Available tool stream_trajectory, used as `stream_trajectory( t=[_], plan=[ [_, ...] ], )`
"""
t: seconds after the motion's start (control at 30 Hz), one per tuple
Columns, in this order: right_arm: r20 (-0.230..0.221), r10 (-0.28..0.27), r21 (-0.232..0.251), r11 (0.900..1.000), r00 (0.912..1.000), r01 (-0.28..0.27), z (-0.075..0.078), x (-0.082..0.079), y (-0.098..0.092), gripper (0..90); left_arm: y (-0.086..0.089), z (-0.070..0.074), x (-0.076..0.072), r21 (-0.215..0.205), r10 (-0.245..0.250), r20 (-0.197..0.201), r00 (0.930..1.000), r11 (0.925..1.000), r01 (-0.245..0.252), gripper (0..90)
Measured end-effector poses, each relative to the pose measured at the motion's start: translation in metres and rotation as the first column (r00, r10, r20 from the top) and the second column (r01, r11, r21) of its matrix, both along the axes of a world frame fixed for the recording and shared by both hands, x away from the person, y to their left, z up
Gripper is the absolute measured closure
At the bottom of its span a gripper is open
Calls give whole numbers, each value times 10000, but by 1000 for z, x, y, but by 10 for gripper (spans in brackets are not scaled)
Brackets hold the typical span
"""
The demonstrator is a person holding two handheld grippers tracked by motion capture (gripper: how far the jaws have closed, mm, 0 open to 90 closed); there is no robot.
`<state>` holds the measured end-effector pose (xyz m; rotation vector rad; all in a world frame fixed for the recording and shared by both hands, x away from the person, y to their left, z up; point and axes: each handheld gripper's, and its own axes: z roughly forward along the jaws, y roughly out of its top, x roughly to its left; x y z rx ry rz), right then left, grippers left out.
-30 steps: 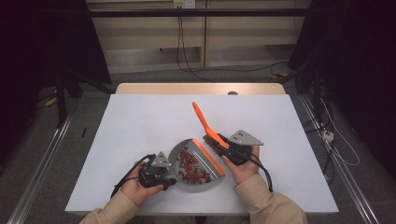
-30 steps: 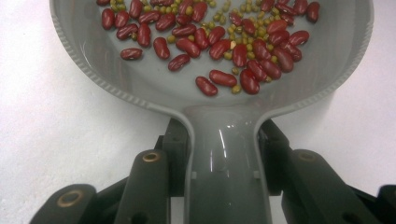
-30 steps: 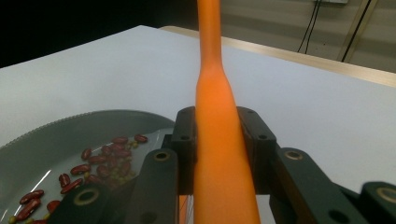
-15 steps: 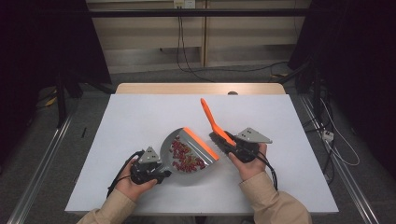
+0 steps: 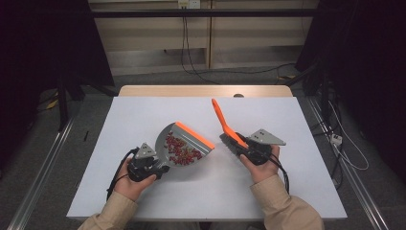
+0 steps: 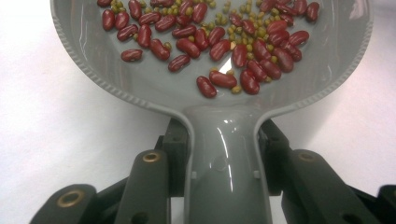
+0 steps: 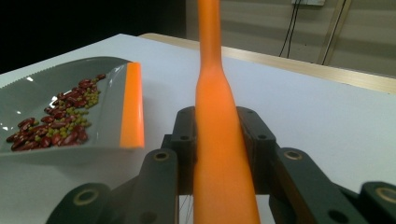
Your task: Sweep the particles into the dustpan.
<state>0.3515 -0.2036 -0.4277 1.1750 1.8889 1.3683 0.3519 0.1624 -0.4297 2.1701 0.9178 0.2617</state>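
A grey dustpan (image 5: 168,139) with an orange lip (image 5: 194,135) holds several red beans (image 5: 181,149) and small green ones. My left gripper (image 5: 160,168) is shut on its handle, whose grey neck (image 6: 226,154) runs between the jaws, with the beans (image 6: 224,42) just beyond. My right gripper (image 5: 242,146) is shut on an orange brush handle (image 5: 221,117) that points up and away to the left. In the right gripper view the handle (image 7: 212,93) rises between the jaws of that gripper (image 7: 217,140), and the dustpan (image 7: 46,93) sits to the left with its lip off the table.
The white tabletop (image 5: 143,115) lies open around both hands. Its wooden far edge (image 5: 206,91) runs along the back. Cables (image 5: 191,57) hang and trail on the floor beyond it, and metal rails (image 5: 43,163) run beside the table.
The brush has drawn away to the right, off the dustpan's lip. The dustpan has shifted left and turned, so its orange lip now faces the upper right.
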Motion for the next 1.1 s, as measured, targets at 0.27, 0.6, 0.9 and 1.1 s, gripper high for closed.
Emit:
stream_trajectory(
  t=[0.27,0.6,0.9,1.1],
  plan=[
    [-43,-249,140,9996,9997,250,0,-1,-10,713,10,0,8,-163,647,-163,9978,9978,-650,642],
    [-198,-506,257,9984,9985,511,-1,1,-19,713,21,2,14,-173,1225,-166,9923,9923,-1227,642],
    [-162,-726,303,9969,9972,730,-1,0,-29,713,28,3,17,-242,1582,-254,9871,9870,-1588,642],
    [-104,-863,341,9957,9962,866,0,1,-34,713,34,1,21,-265,2003,-289,9793,9792,-2010,642]
  ],
)
